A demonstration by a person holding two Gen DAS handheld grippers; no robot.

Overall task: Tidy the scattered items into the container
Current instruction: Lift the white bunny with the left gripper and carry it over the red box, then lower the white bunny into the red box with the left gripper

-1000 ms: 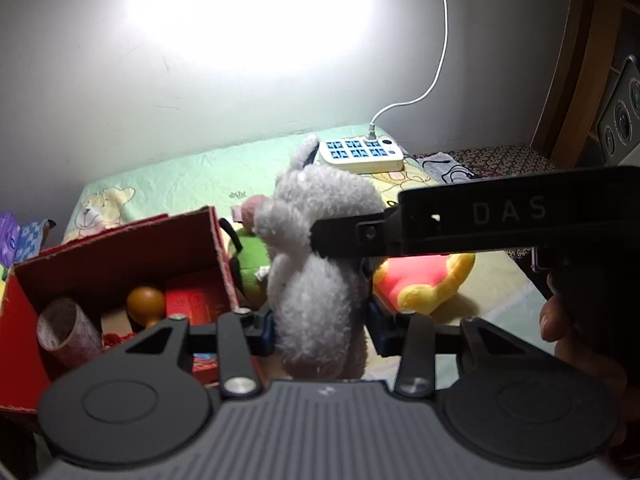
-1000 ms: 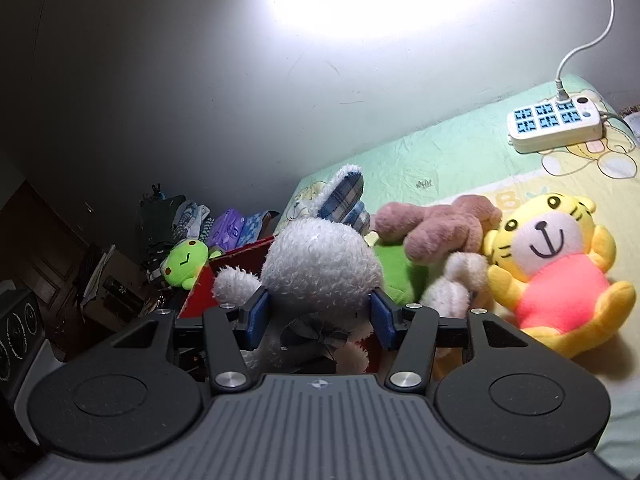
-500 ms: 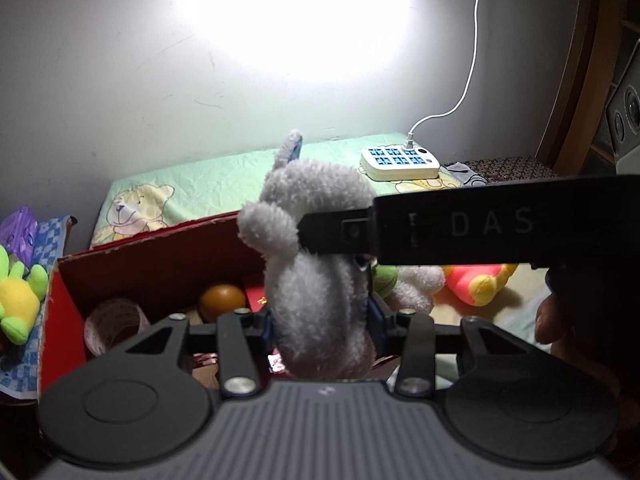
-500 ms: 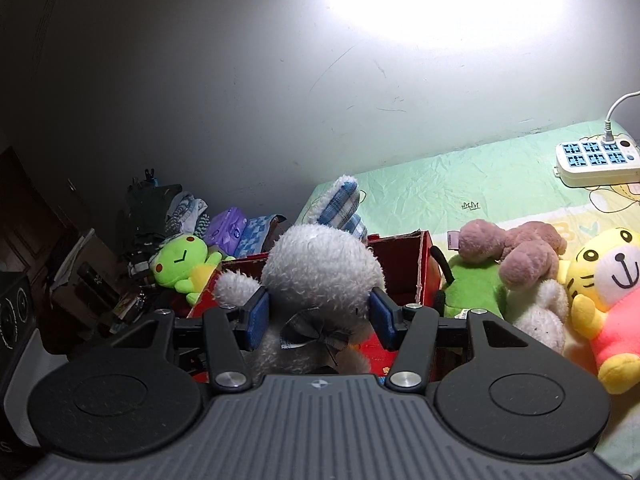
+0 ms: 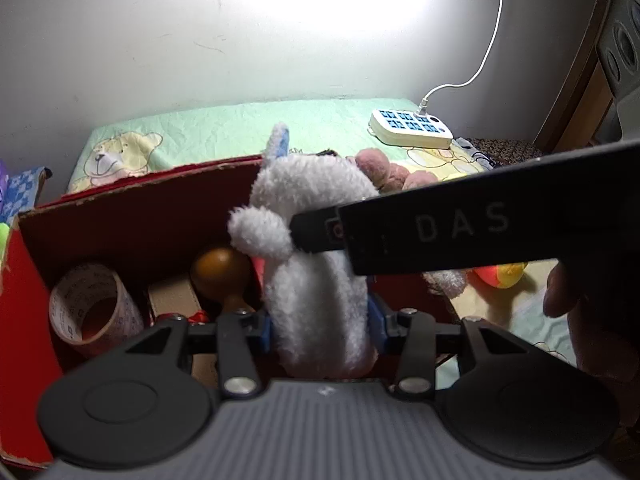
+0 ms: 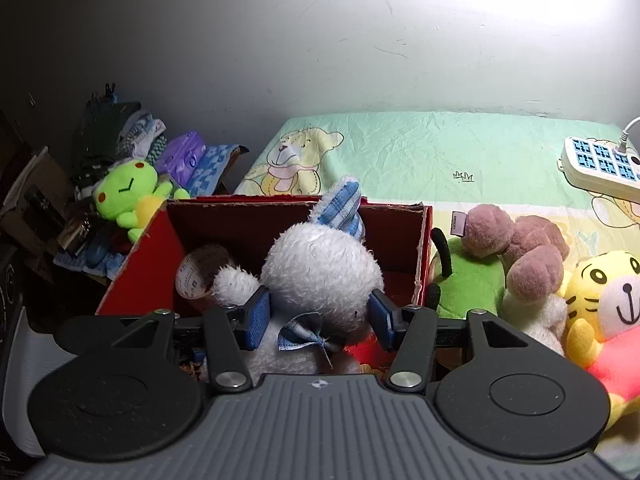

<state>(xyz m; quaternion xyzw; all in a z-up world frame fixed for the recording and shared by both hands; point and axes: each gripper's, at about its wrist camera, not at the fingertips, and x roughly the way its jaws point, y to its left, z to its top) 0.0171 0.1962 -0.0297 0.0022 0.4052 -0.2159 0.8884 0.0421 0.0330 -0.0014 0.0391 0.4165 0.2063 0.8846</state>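
Observation:
A white plush rabbit [image 5: 320, 280] with a blue checked ear and a blue bow hangs over the open red cardboard box [image 5: 132, 220]. My left gripper [image 5: 320, 326] is shut on its lower body, blue pads pressing the fur from both sides. My right gripper [image 6: 320, 316] is shut on the rabbit's head [image 6: 324, 276] just above the bow. In the left wrist view the right gripper's black body [image 5: 440, 232] crosses in front of the rabbit, with a hand behind it. The red box [image 6: 400, 240] sits directly beneath the rabbit.
Inside the box lie a patterned roll [image 5: 92, 304] and a brown wooden ball [image 5: 220, 268]. On the bedsheet right of the box lie a green plush [image 6: 468, 284], a brown plush [image 6: 520, 248] and a yellow tiger [image 6: 608, 308]. A power strip [image 6: 600, 168] lies at the back right; a green frog [image 6: 128, 196] sits left of the box.
Both grippers carried the rabbit leftward from over the other plush toys to above the red box. It now hangs a little lower. Neither grip has changed.

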